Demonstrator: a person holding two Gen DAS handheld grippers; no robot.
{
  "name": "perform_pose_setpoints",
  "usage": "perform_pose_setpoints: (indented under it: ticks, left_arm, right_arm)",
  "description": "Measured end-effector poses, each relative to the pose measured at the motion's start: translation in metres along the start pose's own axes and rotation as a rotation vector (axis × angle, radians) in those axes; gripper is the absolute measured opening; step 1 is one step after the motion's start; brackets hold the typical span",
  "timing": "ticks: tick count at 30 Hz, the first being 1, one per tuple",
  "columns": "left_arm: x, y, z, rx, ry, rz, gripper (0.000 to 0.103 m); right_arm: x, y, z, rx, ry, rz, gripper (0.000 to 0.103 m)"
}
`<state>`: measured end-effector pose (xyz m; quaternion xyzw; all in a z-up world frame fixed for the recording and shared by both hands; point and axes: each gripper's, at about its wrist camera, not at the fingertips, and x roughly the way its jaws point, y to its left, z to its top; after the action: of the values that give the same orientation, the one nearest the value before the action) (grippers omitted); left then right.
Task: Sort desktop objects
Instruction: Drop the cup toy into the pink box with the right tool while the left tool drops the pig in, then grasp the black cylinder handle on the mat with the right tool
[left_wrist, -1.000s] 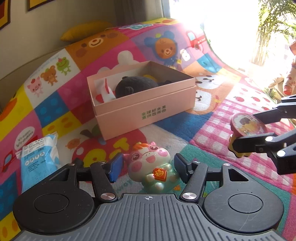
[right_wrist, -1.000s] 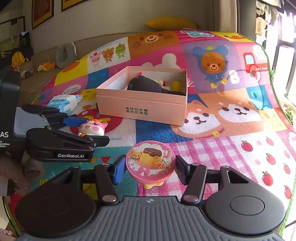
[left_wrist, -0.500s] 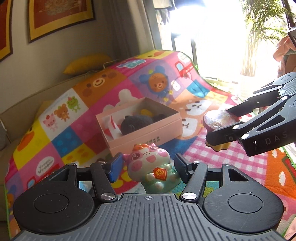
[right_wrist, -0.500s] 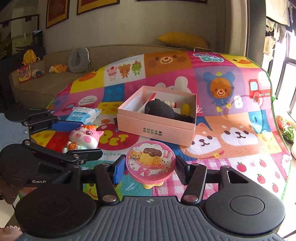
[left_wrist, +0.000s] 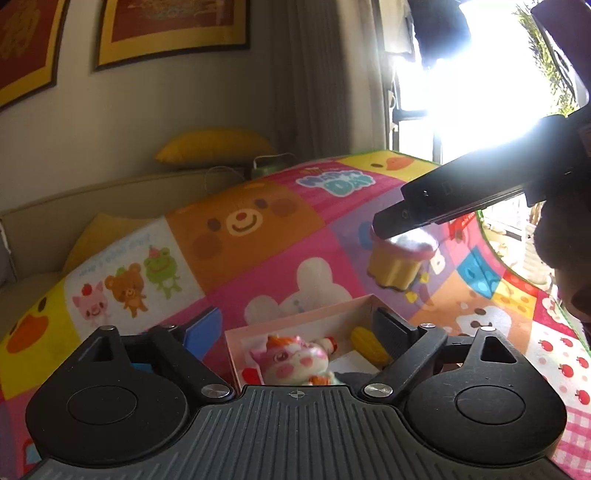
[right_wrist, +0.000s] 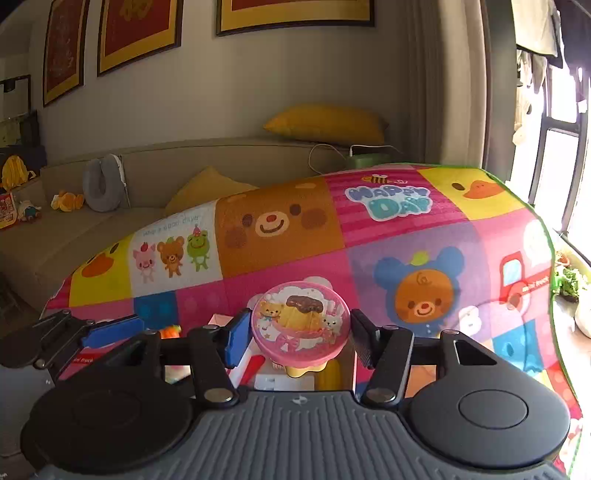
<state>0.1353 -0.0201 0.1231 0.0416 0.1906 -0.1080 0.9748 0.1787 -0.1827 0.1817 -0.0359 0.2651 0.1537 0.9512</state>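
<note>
The pink pig toy (left_wrist: 291, 360) lies inside the pink box (left_wrist: 295, 314), below my left gripper (left_wrist: 295, 328), whose fingers stand wide apart and clear of it. My right gripper (right_wrist: 299, 330) is shut on the pink-lidded pudding cup (right_wrist: 300, 319) and holds it above the box; in the left wrist view the cup (left_wrist: 397, 258) hangs in the air to the upper right, under a black finger (left_wrist: 443, 206). A yellow toy (left_wrist: 369, 343) lies in the box beside the pig. The left gripper shows at the lower left of the right wrist view (right_wrist: 92, 336).
The colourful cartoon play mat (right_wrist: 280, 229) covers the surface. Behind it are a beige sofa (right_wrist: 55, 229) with yellow cushions (right_wrist: 325, 122), a grey neck pillow (right_wrist: 101, 182) and small toys. A bright window (left_wrist: 472, 74) is at the right.
My left gripper carried the pig over the box, opened and dropped it inside. My right gripper lifted the pudding cup and moved it over the box.
</note>
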Motion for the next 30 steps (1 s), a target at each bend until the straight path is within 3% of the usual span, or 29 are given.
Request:
perform_pose_setpoints:
  ticks: [2,5,10,16,21,27,29,30]
  left_arm:
    - [-0.008,0.011,-0.008,-0.005,0.007,0.016,0.097]
    - [-0.029,0.027,-0.032,0.002,0.058,0.065,0.1]
    - [-0.057,0.031,-0.082,0.009,0.162,0.059,0.1]
    - [-0.087,0.026,-0.133,-0.037,0.241,0.056,0.101]
    - [-0.117,0.023,-0.156,-0.044,0.249,0.085,0.101]
    - [-0.145,0.028,-0.17,-0.012,0.244,0.14,0.102]
    - [-0.151,0.033,-0.176,-0.033,0.255,0.14,0.103]
    - [-0.153,0.035,-0.179,-0.037,0.263,0.146,0.103]
  right_arm:
    - [0.025,-0.008,0.008,0.042,0.019,-0.033,0.063]
    - [0.036,-0.016,0.0,0.041,0.027,-0.011,0.063]
    - [0.042,-0.006,-0.033,-0.054,0.027,-0.052,0.063]
    - [0.028,0.02,-0.066,-0.085,0.061,-0.005,0.063]
    - [-0.002,0.055,-0.097,-0.1,0.037,0.092,0.063]
    - [-0.02,0.113,-0.148,-0.14,0.1,0.291,0.063]
    - [-0.017,0.138,-0.162,-0.216,0.12,0.346,0.07]
    - [-0.015,0.147,-0.167,-0.255,0.122,0.374,0.079]
